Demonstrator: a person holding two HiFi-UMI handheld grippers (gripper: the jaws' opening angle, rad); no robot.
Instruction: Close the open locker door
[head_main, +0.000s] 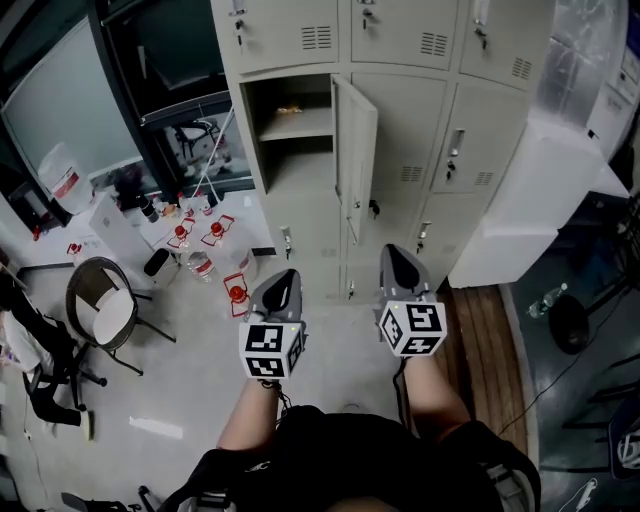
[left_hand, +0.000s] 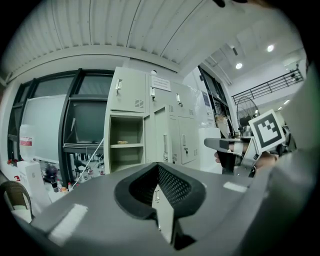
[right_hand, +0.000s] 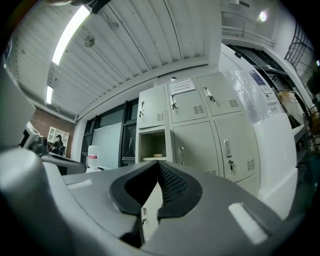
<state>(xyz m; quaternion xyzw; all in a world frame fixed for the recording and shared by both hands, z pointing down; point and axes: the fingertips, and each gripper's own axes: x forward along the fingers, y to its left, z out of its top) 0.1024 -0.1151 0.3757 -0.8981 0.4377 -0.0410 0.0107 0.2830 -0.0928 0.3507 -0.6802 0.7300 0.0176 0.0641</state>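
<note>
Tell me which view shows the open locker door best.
The head view: the open locker door stands swung out from its compartment, whole and unobstructed. The left gripper view shows it small and oblique. In the right gripper view it is hard to make out.

Two claws: the left claw (head_main: 287, 277) and the right claw (head_main: 396, 253). One open locker door (head_main: 356, 160). Three closed top-row doors (head_main: 290, 30). One chair (head_main: 110, 312). Three red-capped containers (head_main: 181, 235).

The lockers (head_main: 400, 120) and open locker door (head_main: 358, 160) are pale beige. The left gripper (head_main: 288, 274) and right gripper (head_main: 394, 250) are grey, with black-and-white square-patterned cubes. The bottles (head_main: 213, 235) have red caps.
</note>
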